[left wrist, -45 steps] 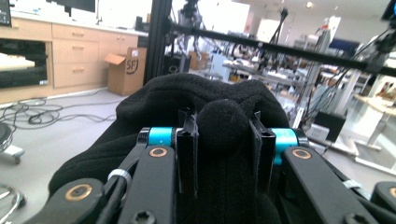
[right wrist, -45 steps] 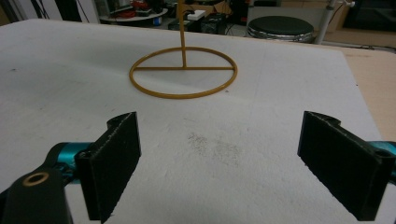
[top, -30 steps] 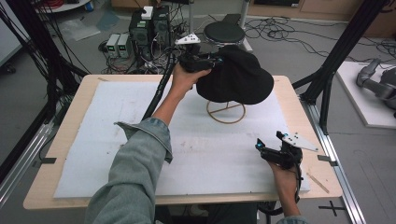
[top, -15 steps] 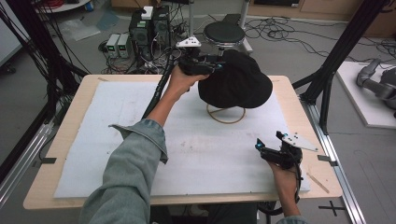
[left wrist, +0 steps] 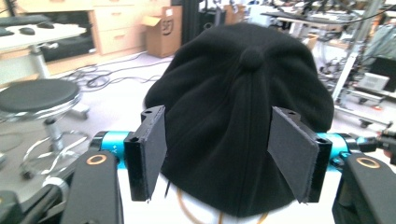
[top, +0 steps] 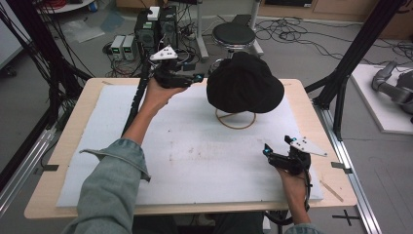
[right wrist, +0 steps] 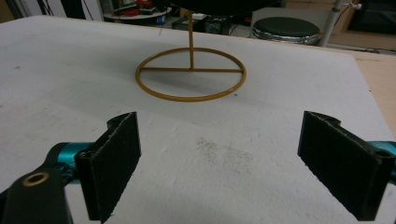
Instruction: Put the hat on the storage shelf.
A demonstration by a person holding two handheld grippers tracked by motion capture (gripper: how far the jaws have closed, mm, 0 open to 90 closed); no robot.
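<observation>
We find a black cap (top: 245,84) perched on a yellow wire stand (top: 236,119) in the upper centre of the high view, over the white mat (top: 195,151) on the worktop (top: 63,141). The left hand-held gripper (top: 197,78) sits just left of the cap, its jaws spread apart and flanking the cap's back in its own view, gripping nothing. The right hand-held gripper (top: 267,151) rests at lower right, jaws wide, holding nothing.
</observation>
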